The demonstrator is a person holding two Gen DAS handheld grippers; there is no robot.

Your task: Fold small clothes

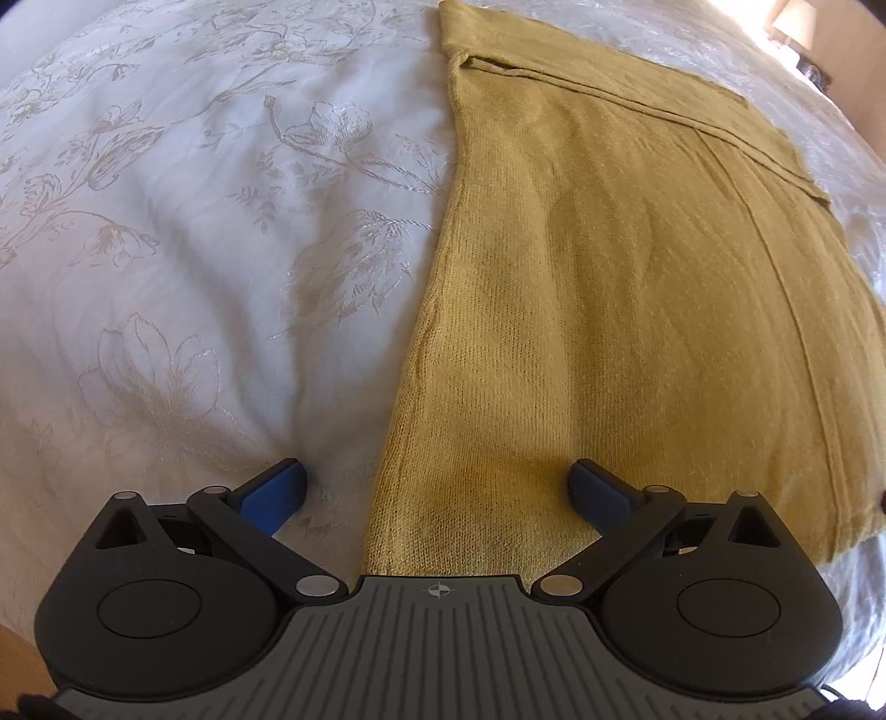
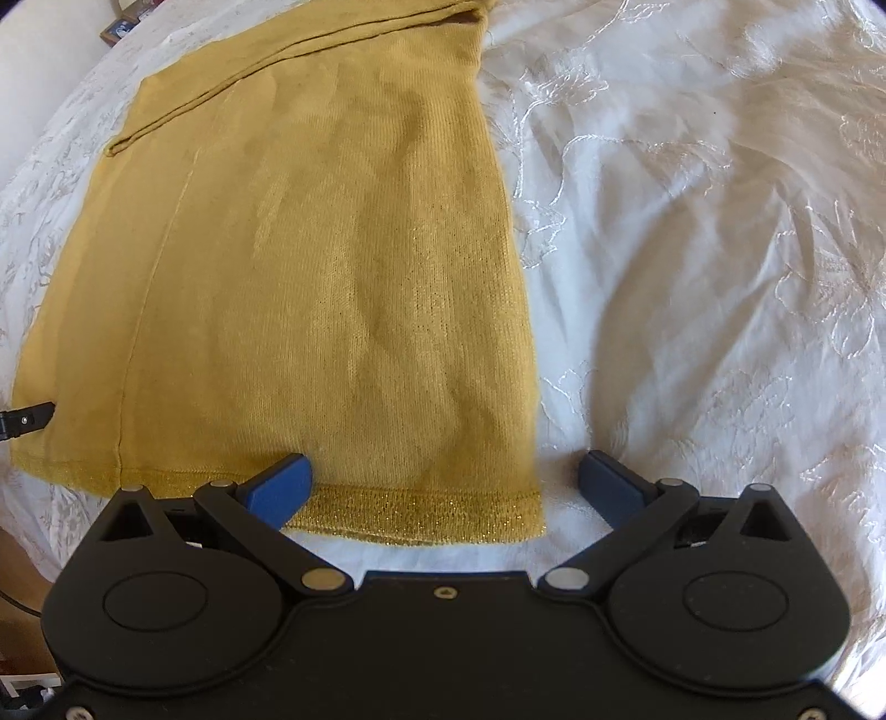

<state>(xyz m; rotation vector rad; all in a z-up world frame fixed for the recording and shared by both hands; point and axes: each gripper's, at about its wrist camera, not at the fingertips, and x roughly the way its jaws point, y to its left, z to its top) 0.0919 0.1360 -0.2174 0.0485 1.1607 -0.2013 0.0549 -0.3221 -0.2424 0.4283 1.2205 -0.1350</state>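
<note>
On a bed w/ a white floral-embroidered bedspread (image 1: pixel 183 232) lies a mustard-yellow knit garment (image 1: pixel 609 310), spread flat and already folded lengthwise into a long panel. Both wrist views look along it from its near hem end.

Left wrist view: left gripper (image 1: pixel 437 487) sits low at the garment's near left corner. Its blue-padded fingers (image 1: pixel 274 493) are spread wide apart, holding nothing. One pad is over bare bedspread, the other over yellow fabric, so the garment's left edge runs btwn them. That edge is a straight vertical line up the frame; further up, a folded-over layer crosses diagonally toward the right. A lamp (image 1: pixel 792 25) shows faintly at top right, in bright light.

Right wrist view: right gripper (image 2: pixel 446 484) sits at the garment's near right corner. Its fingers (image 2: pixel 279 487) are also wide apart, nothing btwn the pads but cloth edge. Left pad is over the hem, right pad over white bedspread (image 2: pixel 692 249). The hem (image 2: pixel 421 512) is a ribbed band w/ a slight sparkle, lying just in front of the gripper body. Garment (image 2: pixel 310 266) fills the left-centre of the frame, w/ a seam line down its left part and folded layers at the far top. At far left edge, a small black part of the other gripper (image 2: pixel 25 421) pokes in over the garment's left side. Bedspread to the right is rumpled, w/ shiny stitched flowers.

Can't tell whether either gripper's pads touch the fabric or hover just above.
</note>
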